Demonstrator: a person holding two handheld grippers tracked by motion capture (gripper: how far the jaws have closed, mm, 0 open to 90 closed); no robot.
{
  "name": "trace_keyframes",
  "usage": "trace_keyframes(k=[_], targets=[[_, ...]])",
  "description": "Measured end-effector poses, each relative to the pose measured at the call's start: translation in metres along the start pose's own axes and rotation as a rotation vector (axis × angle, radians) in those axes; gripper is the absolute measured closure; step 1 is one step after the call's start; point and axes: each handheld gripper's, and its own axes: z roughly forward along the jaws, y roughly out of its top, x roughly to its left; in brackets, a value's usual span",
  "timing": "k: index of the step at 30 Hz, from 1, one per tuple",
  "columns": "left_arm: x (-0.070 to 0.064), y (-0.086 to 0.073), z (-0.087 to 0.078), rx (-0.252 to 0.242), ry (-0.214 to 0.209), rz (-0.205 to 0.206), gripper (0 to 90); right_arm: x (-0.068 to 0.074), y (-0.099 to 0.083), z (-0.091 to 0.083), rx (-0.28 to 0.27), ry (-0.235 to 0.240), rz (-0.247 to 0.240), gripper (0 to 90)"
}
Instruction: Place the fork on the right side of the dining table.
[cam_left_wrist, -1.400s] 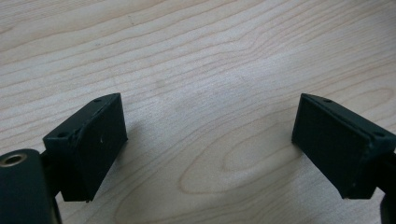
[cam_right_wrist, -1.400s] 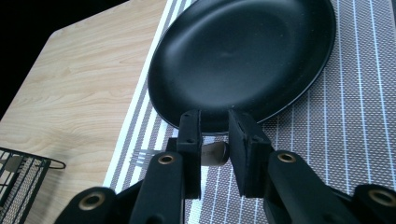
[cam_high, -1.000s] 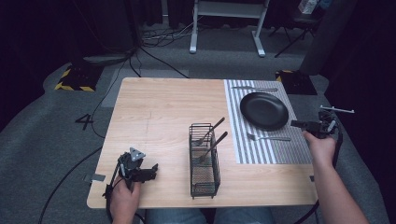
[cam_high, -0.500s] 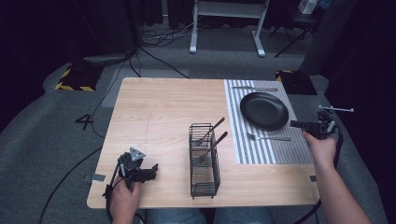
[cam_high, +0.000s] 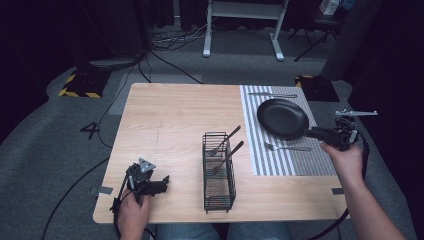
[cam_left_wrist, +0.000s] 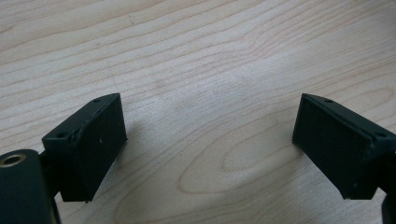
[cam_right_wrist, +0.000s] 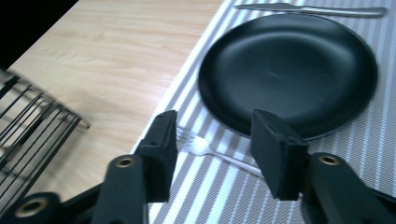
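a: what's the fork (cam_right_wrist: 205, 148) like?

b: plain silver metal, slim, lying flat on the striped placemat (cam_high: 280, 160). its tines point toward the wire basket (cam_high: 218, 172), its handle runs off toward the right edge of the table (cam_high: 170, 115). it sits just beside the near rim of the black plate (cam_high: 282, 118), apart from it as far as i can tell.

a: and the right gripper (cam_high: 334, 135)?

b: it hangs over the right edge of the mat, jaws released with a moderate gap and nothing between them. in the right gripper view the fork lies below and just beyond the jaw tips, its tines by the left jaw, its handle passing under the right one. no contact shows.

a: the left gripper (cam_high: 159, 184)?

b: low over bare wood at the near left corner, jaws spread wide, gripping nothing, well apart from the fork.

a: anything else around?

b: a knife (cam_high: 272, 95) on the mat beyond the plate, and two dark utensils (cam_high: 227, 150) leaning in the basket.
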Motion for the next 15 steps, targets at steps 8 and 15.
trace_keyframes(k=[8,15], targets=[[0.0,-0.001,0.0,-0.001,0.003,-0.001,9.7,0.029,-0.002,-0.005,0.005,0.063,-0.076,39.8],[-0.001,-0.001,-0.001,0.0,0.01,-0.007,9.6,0.05,-0.007,-0.003,0.004,0.115,-0.122,37.5]])
